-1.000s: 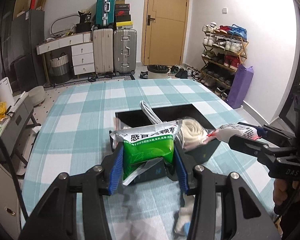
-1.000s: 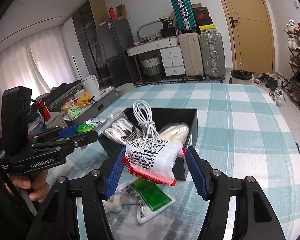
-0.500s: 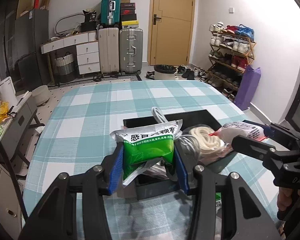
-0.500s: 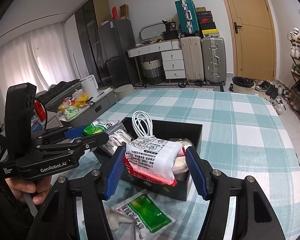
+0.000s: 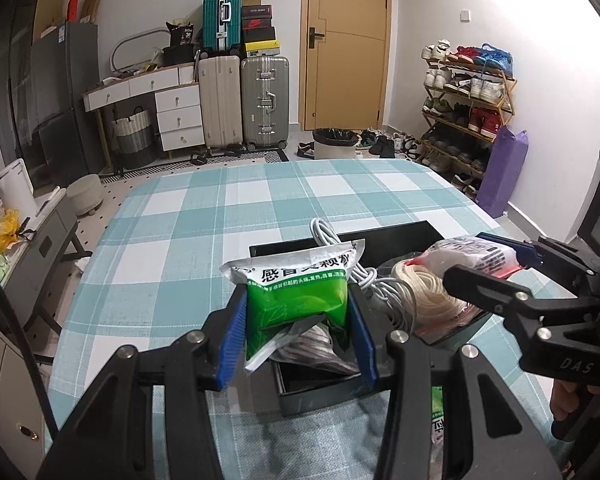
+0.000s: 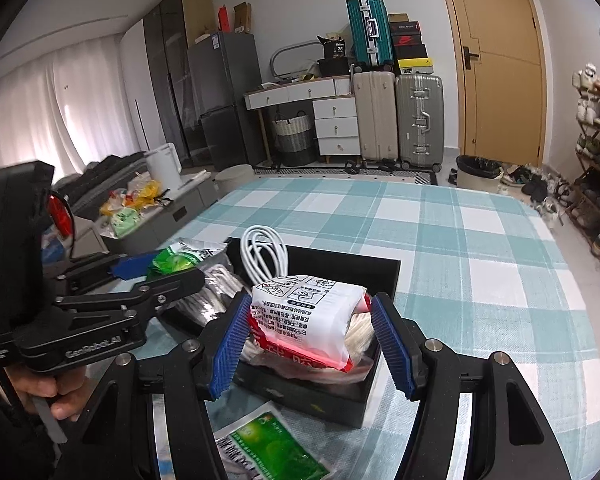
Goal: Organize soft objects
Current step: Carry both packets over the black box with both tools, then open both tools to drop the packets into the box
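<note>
Both packs have travelled over the black box (image 5: 320,394) since a second ago: it sat further up the frame then, and now its near wall lies under my fingertips in both wrist views. I read that as carry done, drop pending. The left gripper (image 5: 296,336) is clenched on the green sachet (image 5: 296,300), blue pads pressing both its sides, lower centre of the left view, above the box's near-left corner. The right gripper (image 6: 312,344) is grasping the white-and-red pack (image 6: 308,320), centre of the right view, poised above the box's near side; whether it touches the contents I cannot tell. Already in the box: a white cable (image 6: 264,256) looped upright at the back, a coil of cream cord (image 5: 424,292) on the right, and a silvery bag (image 5: 316,350) at the left. Another green sachet (image 6: 268,452) lies flat on the checked tablecloth (image 5: 180,264), bottom of frame, not yet stowed.
</note>
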`<state>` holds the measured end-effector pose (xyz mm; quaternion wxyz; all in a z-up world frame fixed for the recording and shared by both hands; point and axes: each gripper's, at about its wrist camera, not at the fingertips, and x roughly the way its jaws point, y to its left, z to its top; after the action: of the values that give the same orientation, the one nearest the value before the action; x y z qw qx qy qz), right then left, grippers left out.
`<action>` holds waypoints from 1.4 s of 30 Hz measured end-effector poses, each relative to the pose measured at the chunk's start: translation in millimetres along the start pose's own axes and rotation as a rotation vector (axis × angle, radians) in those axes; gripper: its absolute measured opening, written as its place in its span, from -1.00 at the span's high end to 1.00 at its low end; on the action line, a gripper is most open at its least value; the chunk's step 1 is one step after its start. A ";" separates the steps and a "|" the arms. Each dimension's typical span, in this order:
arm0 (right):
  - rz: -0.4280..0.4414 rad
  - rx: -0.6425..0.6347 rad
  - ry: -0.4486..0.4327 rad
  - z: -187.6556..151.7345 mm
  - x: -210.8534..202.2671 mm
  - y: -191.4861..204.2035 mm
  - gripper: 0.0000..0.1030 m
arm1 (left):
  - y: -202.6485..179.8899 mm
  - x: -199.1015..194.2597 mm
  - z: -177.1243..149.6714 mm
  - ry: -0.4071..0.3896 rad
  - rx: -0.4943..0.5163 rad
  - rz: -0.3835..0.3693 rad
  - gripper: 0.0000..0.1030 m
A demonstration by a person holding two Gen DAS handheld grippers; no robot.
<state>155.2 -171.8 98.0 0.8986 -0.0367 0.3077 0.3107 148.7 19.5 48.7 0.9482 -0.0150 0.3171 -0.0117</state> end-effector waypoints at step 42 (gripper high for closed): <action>-0.036 -0.027 -0.023 -4.7 -1.3 -21.3 -0.99 | -21.9 -2.4 -7.8 0.022 0.072 -0.021 -0.98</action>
<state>164.3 -190.9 92.3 0.9069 -0.0509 0.2925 0.2991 141.8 -2.5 44.7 0.9445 0.0162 0.3266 -0.0331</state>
